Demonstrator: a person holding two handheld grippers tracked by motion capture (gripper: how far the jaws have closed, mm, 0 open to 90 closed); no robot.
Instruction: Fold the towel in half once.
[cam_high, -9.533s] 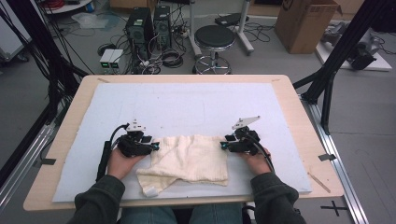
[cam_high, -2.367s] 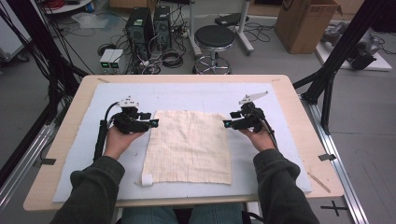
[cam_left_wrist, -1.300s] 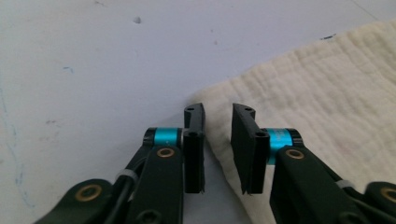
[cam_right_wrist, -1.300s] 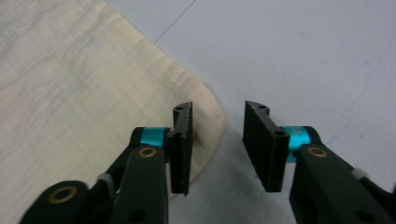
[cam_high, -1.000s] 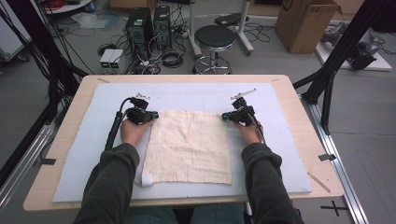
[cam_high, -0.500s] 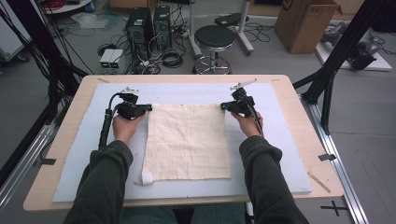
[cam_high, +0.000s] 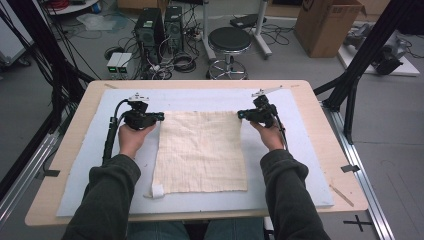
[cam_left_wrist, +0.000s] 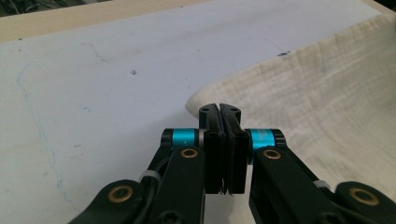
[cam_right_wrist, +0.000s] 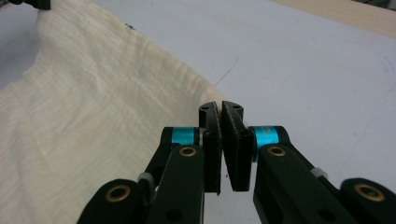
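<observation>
While you held the cream, loosely woven square cloth (cam_high: 200, 152) by its two far corners, it lay spread almost flat in the middle of the pale blue mat (cam_high: 90, 165), its near edge with a small white tag toward you. Your left gripper (cam_high: 159, 117) had its jaws pressed together at the cloth's far left corner, and in the left gripper view the corner (cam_left_wrist: 198, 100) curled up just at the tips, so the fabric looked pinched there. Your right gripper (cam_high: 240, 114) was likewise clamped at the cloth's far right corner, with the weave (cam_right_wrist: 107, 93) running off behind its jaws.

To do this step well, I judged you needed both pinches firm and level with each other, so the far edge stayed taut and straight. Lifting one side ahead of the other would have skewed the cloth on the mat. A thin bite could have slipped.
</observation>
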